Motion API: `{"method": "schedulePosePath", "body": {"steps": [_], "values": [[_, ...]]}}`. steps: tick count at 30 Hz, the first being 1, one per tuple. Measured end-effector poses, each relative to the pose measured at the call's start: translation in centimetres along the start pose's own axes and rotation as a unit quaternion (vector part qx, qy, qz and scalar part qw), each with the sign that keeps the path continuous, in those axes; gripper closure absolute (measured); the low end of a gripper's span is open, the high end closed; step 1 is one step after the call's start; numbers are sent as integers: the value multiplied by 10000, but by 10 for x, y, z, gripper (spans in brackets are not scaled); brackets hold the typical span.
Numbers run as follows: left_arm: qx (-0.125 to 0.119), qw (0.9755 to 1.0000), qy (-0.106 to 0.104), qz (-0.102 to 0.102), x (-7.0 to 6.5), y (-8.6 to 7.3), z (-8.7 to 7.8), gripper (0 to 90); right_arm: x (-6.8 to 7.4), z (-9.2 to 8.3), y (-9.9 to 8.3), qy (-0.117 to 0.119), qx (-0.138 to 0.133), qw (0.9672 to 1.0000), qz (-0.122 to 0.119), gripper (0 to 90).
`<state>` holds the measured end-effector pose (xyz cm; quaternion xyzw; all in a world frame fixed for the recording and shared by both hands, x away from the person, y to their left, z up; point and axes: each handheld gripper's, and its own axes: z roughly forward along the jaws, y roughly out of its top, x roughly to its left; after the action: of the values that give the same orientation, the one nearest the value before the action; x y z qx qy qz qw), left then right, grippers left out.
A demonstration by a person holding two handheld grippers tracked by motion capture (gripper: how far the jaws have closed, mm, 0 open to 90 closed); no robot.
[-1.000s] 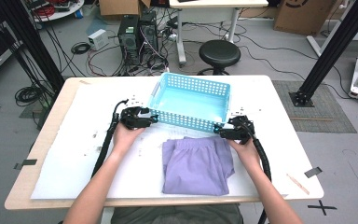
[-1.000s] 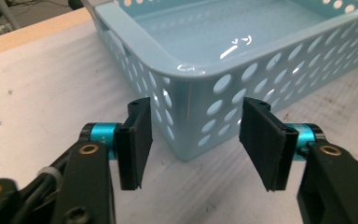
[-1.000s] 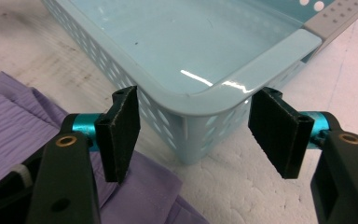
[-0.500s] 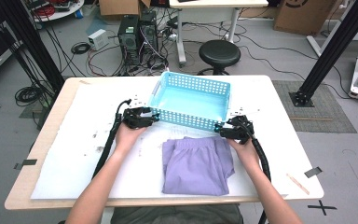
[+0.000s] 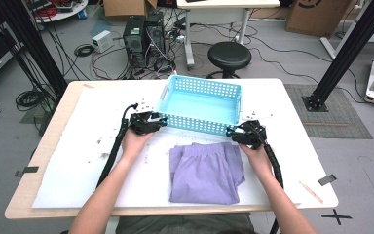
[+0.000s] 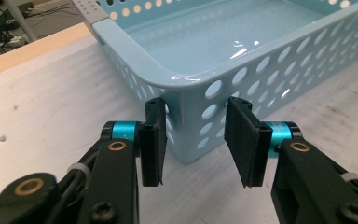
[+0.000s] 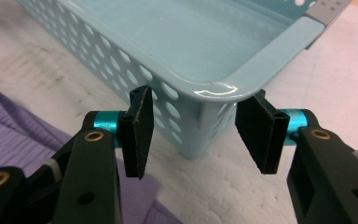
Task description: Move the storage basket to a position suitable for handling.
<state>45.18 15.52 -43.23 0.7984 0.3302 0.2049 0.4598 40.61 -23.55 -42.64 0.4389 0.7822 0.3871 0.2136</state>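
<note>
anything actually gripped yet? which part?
Nothing yet. Each gripper's jaws straddle a near corner of the blue basket: left gripper, right gripper. Both have just been closing, but the pads still stand clear of the corner walls.

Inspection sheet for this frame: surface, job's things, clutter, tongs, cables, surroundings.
Surface: white sheet on a wooden table, speckled with dark marks.
Job's things: empty blue basket; folded purple garment lying just in front of it.
Clutter: tape scraps near the table edges.
Tongs: left tongs and right tongs each straddle a near basket corner; jaws have just been closing, pads not yet pressing.
Cables: one black cable trails from each gripper along the forearm.
Surroundings: stool, computer towers, floor cables, cardboard boxes.
</note>
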Motion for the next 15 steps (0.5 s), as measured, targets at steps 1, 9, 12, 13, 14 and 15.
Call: {"method": "schedulePosePath", "body": {"steps": [1,9,12,13,14,15], "values": [[11,10000,-19,8,-1,0,-1,591,-1,0,0,-11,3,10000,10,483],[58,9999,-118,4,-14,-4,-14,609,-8,-5,-3,95,32,9999,-67,498],[34,9999,-144,-80,-17,-7,-22,617,-9,-6,-3,164,20,9998,-85,499],[28,9998,-154,-148,-20,-10,-27,624,-9,-6,-2,209,-18,9997,-85,501],[28,9998,-154,-148,-20,-10,-27,629,-9,-7,-2,233,-21,9997,-87,501],[39,9996,-187,-211,-22,-12,-29,629,-9,-7,-2,233,-21,9997,-87,501]]}}
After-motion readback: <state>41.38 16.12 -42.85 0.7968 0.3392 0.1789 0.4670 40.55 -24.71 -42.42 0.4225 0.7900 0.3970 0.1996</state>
